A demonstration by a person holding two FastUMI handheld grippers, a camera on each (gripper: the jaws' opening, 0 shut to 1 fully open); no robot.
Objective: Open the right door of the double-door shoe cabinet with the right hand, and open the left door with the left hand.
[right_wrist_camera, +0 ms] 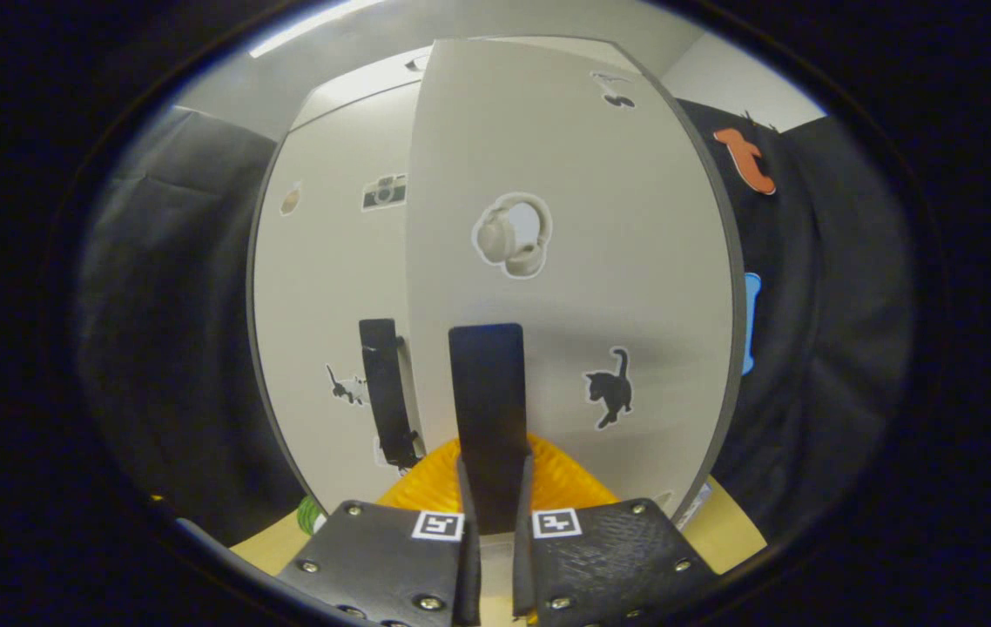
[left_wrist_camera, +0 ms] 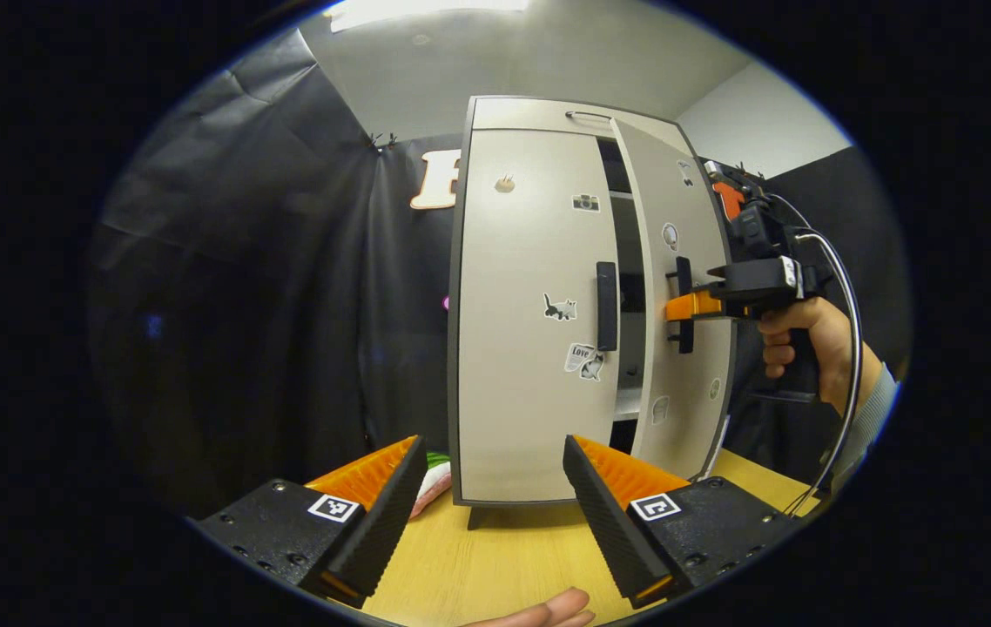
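Black right handle (right_wrist_camera: 487,418) clamped in right gripper (right_wrist_camera: 495,488) jaws; left gripper (left_wrist_camera: 491,496) jaws wide, left door (left_wrist_camera: 530,313) shut.

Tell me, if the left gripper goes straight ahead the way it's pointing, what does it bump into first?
Probably the closed left door of the shoe cabinet, low down and below its black handle. The left gripper is open and holds nothing. Depth is hard to judge.

The only writing I can read is the word "Love" on a small sticker (left_wrist_camera: 583,360) low on the left door (left_wrist_camera: 530,313) of the shoe cabinet (left_wrist_camera: 578,117), just below its black handle (left_wrist_camera: 606,306). The sticker's other marks are too small to read.
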